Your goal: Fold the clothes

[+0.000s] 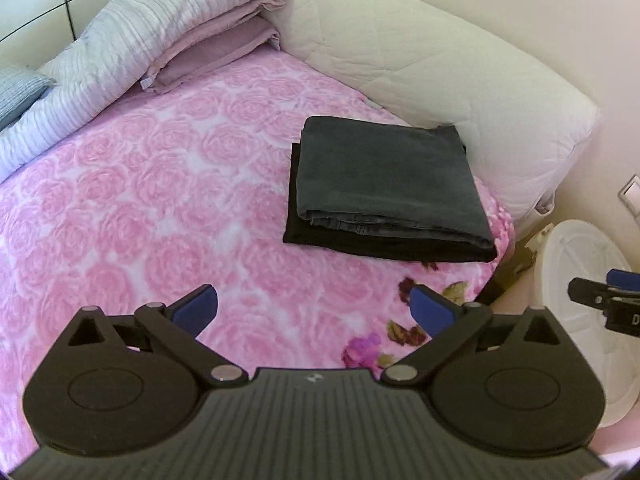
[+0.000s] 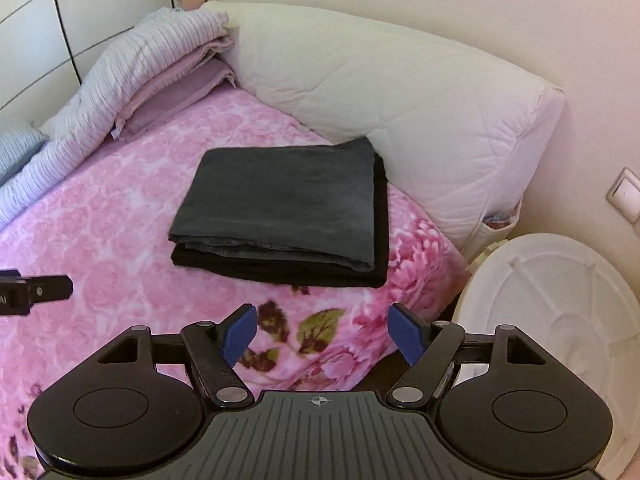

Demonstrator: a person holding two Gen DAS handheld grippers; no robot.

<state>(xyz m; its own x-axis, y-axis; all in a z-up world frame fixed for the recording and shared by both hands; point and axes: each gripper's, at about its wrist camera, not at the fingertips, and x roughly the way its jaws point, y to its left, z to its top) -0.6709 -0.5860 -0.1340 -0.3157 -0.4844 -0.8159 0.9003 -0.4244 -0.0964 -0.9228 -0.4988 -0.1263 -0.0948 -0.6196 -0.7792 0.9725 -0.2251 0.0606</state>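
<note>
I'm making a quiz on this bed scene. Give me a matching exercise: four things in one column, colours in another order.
Things:
1. folded garment on top
2. garment beneath it
3. blanket
4. gripper pads

Colours:
A. blue
B. pink
C. black
D. dark grey

Pairs: 1-D, 2-C, 3-B, 4-A

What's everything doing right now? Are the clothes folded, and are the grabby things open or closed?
Grey clothes: folded flat, lying on top of the black clothes.
Black clothes: folded, at the bottom of the stack on the pink blanket.
Left hand-held gripper: open, holding nothing.
Right hand-held gripper: open, holding nothing.
Striped quilt: folded, heaped over purple sheets.
White lid: beside the bed, underside showing.
</note>
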